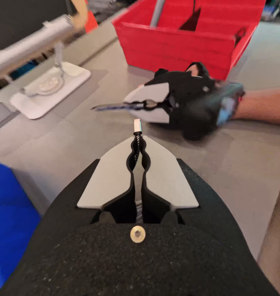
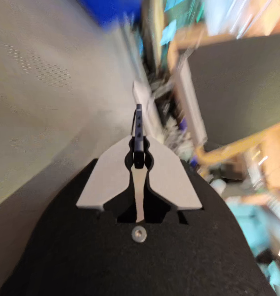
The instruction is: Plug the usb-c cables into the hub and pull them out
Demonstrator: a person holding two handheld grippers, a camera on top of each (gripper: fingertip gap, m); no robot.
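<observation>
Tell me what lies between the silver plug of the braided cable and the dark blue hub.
Only bare grey tabletop, in the left wrist view, separates silver plug from dark blue hub.

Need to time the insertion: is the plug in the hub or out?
Out: the plug sticks free of the left gripper, apart from the hub.
</observation>
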